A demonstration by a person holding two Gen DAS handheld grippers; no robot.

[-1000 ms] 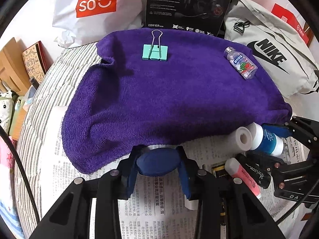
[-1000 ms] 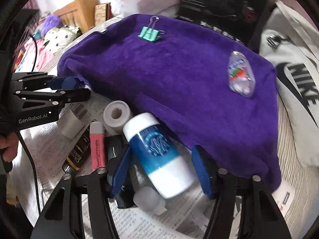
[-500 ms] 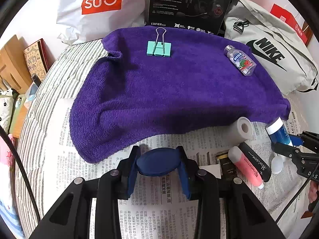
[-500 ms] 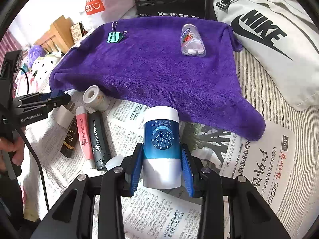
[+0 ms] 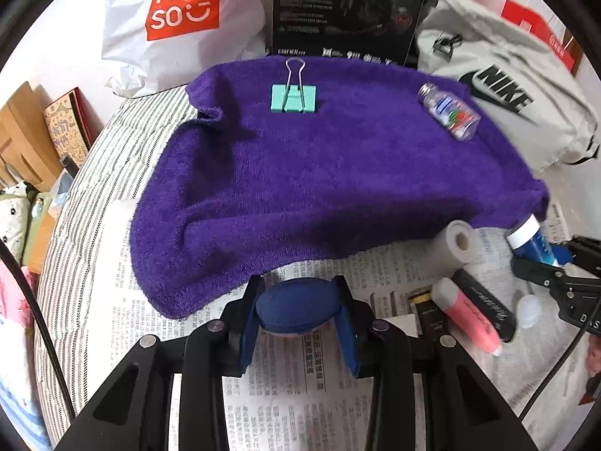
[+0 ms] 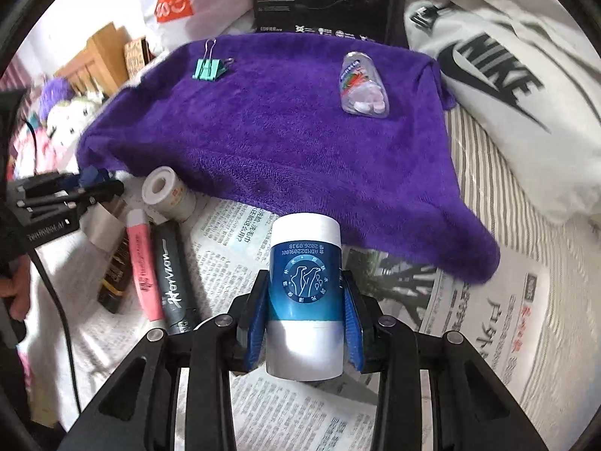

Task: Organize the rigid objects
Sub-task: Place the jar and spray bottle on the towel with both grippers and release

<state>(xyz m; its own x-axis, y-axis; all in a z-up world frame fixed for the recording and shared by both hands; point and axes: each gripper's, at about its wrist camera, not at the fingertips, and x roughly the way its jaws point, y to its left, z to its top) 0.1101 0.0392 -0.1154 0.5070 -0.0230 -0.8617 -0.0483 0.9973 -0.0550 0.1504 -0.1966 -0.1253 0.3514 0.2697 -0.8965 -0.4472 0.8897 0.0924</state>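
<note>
My right gripper [image 6: 304, 280] is shut on a blue and white bottle [image 6: 305, 236], held upright over the newspaper [image 6: 488, 323] just short of the purple towel [image 6: 281, 120]. My left gripper [image 5: 298, 300] is shut on a dark blue rounded object [image 5: 296, 310] near the towel's [image 5: 338, 173] front edge. On the towel lie a teal binder clip [image 5: 294, 98] and a small clear bottle [image 5: 450, 114]. A tape roll [image 6: 165, 193], a pink tube [image 6: 141, 263] and a black tube [image 6: 172, 274] lie on the newspaper between the two grippers.
Behind the towel stand a white shopping bag [image 5: 180, 18], a black box [image 5: 345, 11] and a grey sports bag [image 5: 507, 86]. A small clear cap [image 5: 527, 310] and a dark carton [image 5: 432, 319] lie by the tubes. Striped bedding [image 6: 499, 173] runs to the right.
The right gripper closed on the blue and white bottle, which lay at the towel's edge, and brought it upright, away from the tubes. The left gripper kept its hold and barely moved.
</note>
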